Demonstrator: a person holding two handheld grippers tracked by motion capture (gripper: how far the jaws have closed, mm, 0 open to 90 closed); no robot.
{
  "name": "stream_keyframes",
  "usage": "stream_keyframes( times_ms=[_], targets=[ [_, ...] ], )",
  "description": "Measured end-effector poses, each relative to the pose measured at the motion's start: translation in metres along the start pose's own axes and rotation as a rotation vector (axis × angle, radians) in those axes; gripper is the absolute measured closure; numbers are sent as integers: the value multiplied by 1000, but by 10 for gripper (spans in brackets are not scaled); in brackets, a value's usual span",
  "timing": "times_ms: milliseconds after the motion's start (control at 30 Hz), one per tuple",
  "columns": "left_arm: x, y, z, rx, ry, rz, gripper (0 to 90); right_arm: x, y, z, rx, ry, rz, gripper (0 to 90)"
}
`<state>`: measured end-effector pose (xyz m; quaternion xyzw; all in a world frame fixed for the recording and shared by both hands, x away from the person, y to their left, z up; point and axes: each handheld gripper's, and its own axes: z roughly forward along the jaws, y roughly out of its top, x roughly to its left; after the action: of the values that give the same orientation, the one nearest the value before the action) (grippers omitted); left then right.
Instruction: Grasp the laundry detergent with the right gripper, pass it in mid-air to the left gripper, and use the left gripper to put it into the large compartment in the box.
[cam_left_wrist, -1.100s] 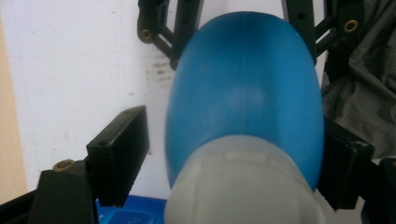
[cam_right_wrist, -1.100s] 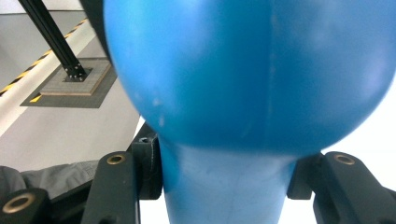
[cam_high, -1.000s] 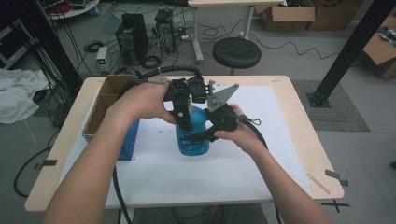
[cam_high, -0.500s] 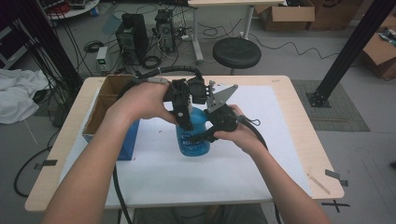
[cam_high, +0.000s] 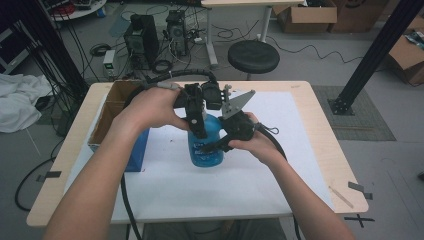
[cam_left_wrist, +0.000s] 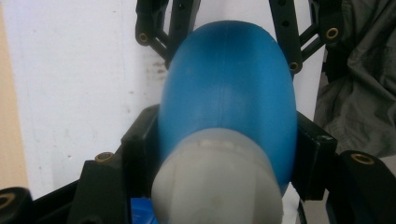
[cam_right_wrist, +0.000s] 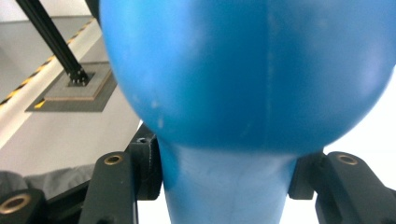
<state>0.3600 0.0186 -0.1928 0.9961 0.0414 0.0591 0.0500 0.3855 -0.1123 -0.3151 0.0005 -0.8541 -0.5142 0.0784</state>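
A blue plastic bottle (cam_high: 205, 147) with a pale grey cap (cam_left_wrist: 219, 182) is held upright over the white mat (cam_high: 285, 165) between both hands. My left gripper (cam_high: 199, 131) comes down from above, shut on the bottle (cam_left_wrist: 229, 84) just below the cap, one pad on each side. My right gripper (cam_high: 218, 145) reaches in from the right and straddles a narrower part of the bottle (cam_right_wrist: 243, 70). Its jaws have just been opening. That narrow part still sits between the pads (cam_right_wrist: 149, 163), which stand close beside it.
An open cardboard box (cam_high: 112, 107) with a blue side stands at the table's left edge, by my left forearm. Black cables trail from both grippers across the mat. A stool (cam_high: 254, 56) and a black post (cam_high: 372, 55) stand on the floor beyond the table.
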Motion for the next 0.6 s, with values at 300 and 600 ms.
stream_keyframes(
  times_ms=[300, 600],
  targets=[
    [8, -7, -16, 20, -10, -102, 389, -6, -8, -12, 40, -63, 62, 163],
    [27, -21, -51, 52, 20, -351, 389, -9, -21, -33, 342, -101, 108, 165]
  ],
)
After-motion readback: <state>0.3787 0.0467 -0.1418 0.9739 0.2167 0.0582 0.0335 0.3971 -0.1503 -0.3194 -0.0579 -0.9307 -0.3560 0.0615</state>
